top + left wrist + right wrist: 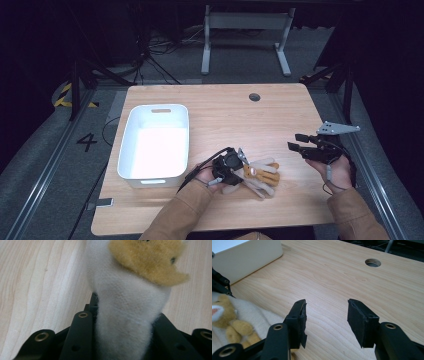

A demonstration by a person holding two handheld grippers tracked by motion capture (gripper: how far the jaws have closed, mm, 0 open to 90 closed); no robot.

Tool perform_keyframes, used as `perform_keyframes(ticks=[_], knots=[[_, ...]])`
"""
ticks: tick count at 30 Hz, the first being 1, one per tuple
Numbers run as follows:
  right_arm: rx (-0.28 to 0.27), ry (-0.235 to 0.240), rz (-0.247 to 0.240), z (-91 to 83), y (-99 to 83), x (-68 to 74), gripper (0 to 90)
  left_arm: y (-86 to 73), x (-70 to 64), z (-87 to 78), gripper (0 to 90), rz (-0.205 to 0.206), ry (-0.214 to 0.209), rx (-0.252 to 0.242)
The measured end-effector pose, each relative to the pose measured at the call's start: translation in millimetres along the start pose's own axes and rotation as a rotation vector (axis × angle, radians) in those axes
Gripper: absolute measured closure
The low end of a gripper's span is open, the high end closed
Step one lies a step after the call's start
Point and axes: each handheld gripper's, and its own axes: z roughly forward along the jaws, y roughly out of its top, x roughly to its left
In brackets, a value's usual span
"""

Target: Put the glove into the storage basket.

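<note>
Left hand-held gripper (239,172) clamps the plush toy (260,176) on the table; right hand-held gripper (298,145) hovers wide open, empty.

White bin (155,142) at nine o'clock on wooden table (230,115); round cable hole (254,97) near twelve o'clock; grey desk frame (245,37) on floor beyond.

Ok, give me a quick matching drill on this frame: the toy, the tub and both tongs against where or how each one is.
Things:
1. white and tan plush toy
2. white rectangular plastic tub
3. left tongs
4. right tongs

States:
A. open above bare wood at the table's right edge
B. on the left half of the wooden table, nothing visible inside
C. lying near the table's front edge
D. closed on white fabric

Pairs: 1-C, 2-B, 3-D, 4-A
</note>
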Motion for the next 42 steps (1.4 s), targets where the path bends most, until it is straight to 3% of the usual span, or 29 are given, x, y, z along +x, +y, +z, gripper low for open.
perform_keyframes(ticks=[15, 24, 29, 37, 42], knots=[[0.013, -0.011, 0.006, 2.1, -2.4, -4.8, 50.1, 4.7, 2.5, -29.9, 70.7, -0.064, -0.042, -0.108], [0.013, -0.001, 0.007, 12.5, -1.8, -15.0, 52.4, 4.1, 0.0, -47.2, 70.4, -0.095, -0.028, -0.154], [0.028, 0.002, 0.011, 21.2, -1.8, -21.1, 54.2, 8.8, 2.1, -58.2, 70.4, -0.130, 0.015, -0.135], [0.020, 0.014, 0.001, 25.6, 4.9, -21.6, 54.4, 15.5, 10.2, -72.3, 70.2, -0.168, 0.046, -0.081], [0.025, 0.012, 0.005, 26.5, 4.4, -23.7, 54.4, 16.6, 15.6, -79.3, 70.2, -0.189, 0.054, -0.088]])
